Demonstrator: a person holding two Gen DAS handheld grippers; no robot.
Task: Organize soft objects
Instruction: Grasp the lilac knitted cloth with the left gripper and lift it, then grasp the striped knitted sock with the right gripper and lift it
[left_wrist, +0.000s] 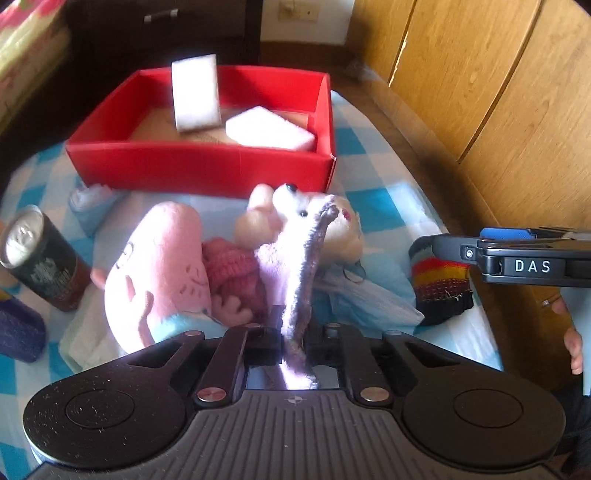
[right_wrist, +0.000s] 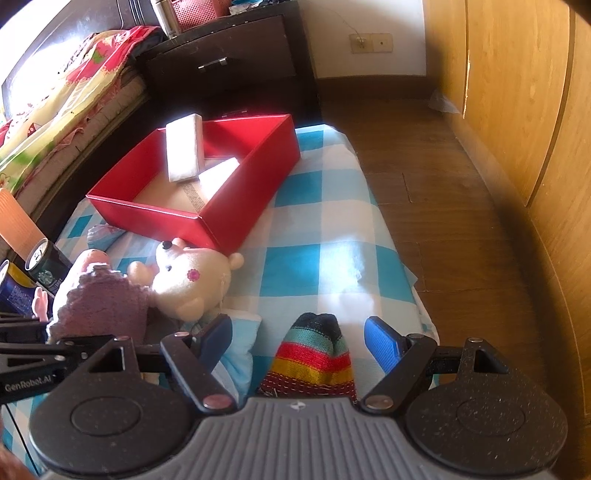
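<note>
My left gripper (left_wrist: 293, 332) is shut on the lilac knitted dress (left_wrist: 308, 266) of a cream teddy bear (right_wrist: 192, 280), which lies on the checked cloth. A pink plush pig (left_wrist: 159, 266) lies beside the bear on its left. My right gripper (right_wrist: 299, 339) is open, its blue fingers (right_wrist: 382, 343) on either side of a rainbow-striped knitted sock (right_wrist: 314, 354); it also shows in the left wrist view (left_wrist: 441, 284). A red box (left_wrist: 207, 162) at the far end holds two white sponges (left_wrist: 195, 92).
A dark coffee can (left_wrist: 44, 258) stands at the left, with a blue can (right_wrist: 14, 291) near it. A rolled pale-blue cloth (left_wrist: 92, 206) lies before the box. A wooden wardrobe (right_wrist: 517, 110) runs along the right, with a bed (right_wrist: 55, 110) and a nightstand (right_wrist: 229, 59) behind.
</note>
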